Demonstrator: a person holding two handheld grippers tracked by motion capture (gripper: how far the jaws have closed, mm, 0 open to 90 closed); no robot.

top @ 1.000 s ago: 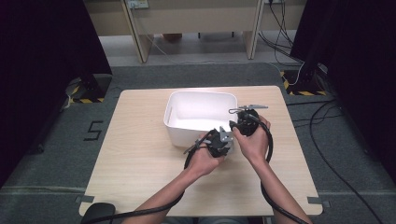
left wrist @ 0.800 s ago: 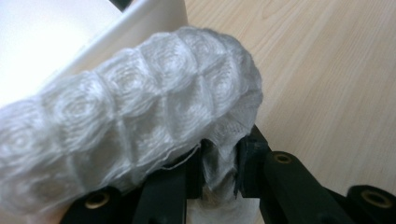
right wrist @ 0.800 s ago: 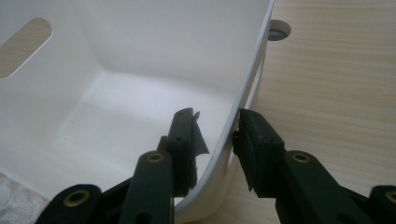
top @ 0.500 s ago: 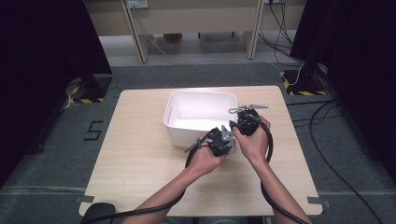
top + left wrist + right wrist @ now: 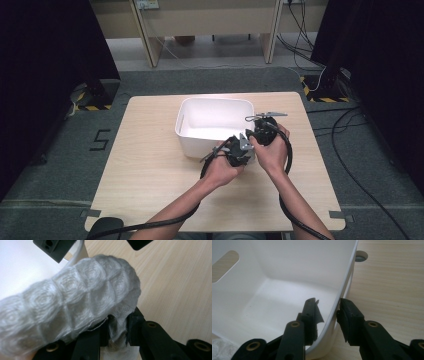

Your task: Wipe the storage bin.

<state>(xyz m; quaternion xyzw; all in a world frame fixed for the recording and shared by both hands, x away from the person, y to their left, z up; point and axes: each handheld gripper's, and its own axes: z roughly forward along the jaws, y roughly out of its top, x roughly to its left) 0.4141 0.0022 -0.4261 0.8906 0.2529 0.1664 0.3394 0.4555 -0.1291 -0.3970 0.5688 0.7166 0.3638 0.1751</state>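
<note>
One wooden surface [image 5: 150, 170], pale, rectangular, with one round hole [image 5: 361, 255] near the tub's corner in the right gripper view. One white plastic tub [image 5: 200, 145], rectangular with rounded corners, standing upright near the middle of the surface toward its far edge; one slot handle [image 5: 224, 266] is cut through its wall in the right gripper view. One white cloth [image 5: 75, 302], quilted in a pattern of stitched circles, bunched into a roll; it lies across the left gripper view just beside the tub's rim, above bare wood. Two tongs, one per hand. Left tongs [image 5: 117, 327]: pressed together on a fold of the cloth, one edge of which is pinched between the two black jaws while the rest bulges over them; in the high view the left tongs [image 5: 239, 150] sit at the tub's near right corner. Right tongs [image 5: 328, 317]: jaws astride the tub's side wall, one inside the tub and one outside, close against the wall; whether they press on it cannot be told. In the high view the right tongs [image 5: 262, 132] are at the tub's right wall, just beside the left ones. Two hands, two forearms, both entering from the bottom edge. Two black cables trail from the tongs.
</note>
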